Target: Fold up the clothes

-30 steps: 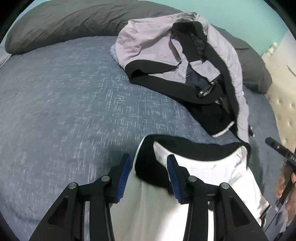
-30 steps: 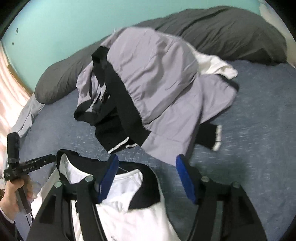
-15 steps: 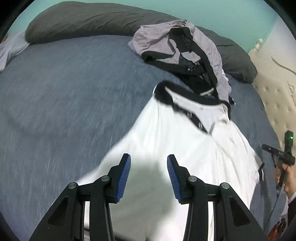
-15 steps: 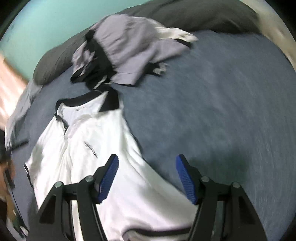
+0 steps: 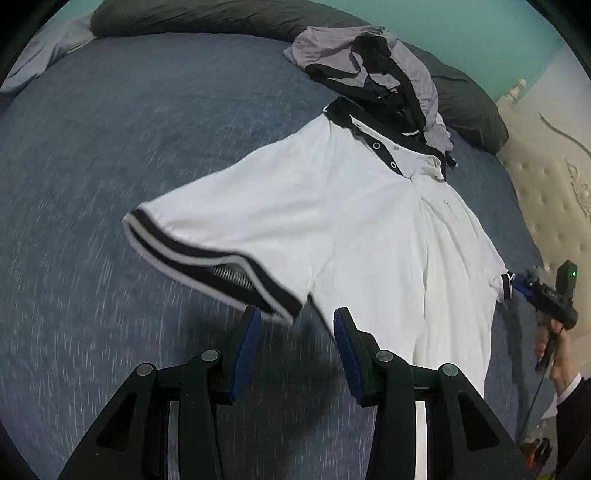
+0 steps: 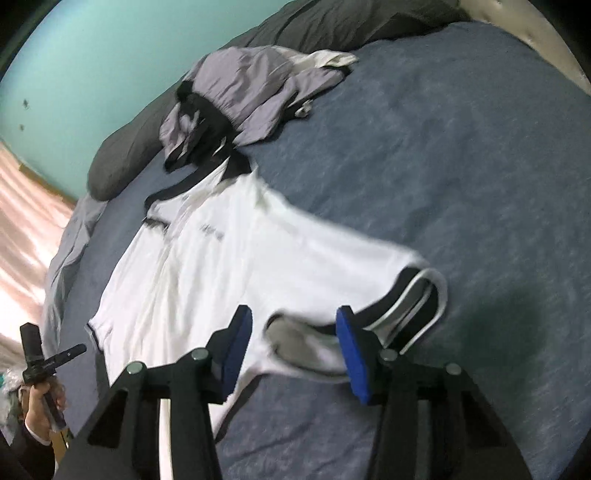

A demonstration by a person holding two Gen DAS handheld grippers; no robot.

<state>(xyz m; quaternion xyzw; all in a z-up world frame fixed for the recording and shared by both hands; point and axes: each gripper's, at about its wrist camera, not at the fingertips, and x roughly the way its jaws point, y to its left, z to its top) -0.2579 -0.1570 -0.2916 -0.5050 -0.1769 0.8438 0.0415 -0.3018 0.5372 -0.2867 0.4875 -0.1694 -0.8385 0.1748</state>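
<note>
A white polo shirt [image 5: 369, 221] with a black collar [image 5: 369, 127] lies spread front-up on the blue bed sheet [image 5: 110, 147]. Its striped black-and-white sleeve cuff [image 5: 207, 258] hangs blurred just ahead of my left gripper [image 5: 297, 325], which is open and holds nothing. In the right wrist view the same shirt [image 6: 207, 273] stretches away from my right gripper [image 6: 291, 328]. That gripper is open, with the shirt's edge lying loose between its fingers and the other striped cuff [image 6: 413, 299] just to its right.
A heap of grey-and-black clothes [image 5: 369, 62] [image 6: 243, 81] sits beyond the collar, against long dark pillows [image 5: 184, 18]. A cream tufted headboard [image 5: 546, 192] borders the right side. A person's hand [image 5: 554, 350] holds the right gripper's handle there.
Both grippers have pulled back from the collar to the sleeves. The shirt, bunched under them before, now lies spread out, and the sleeves are still moving.
</note>
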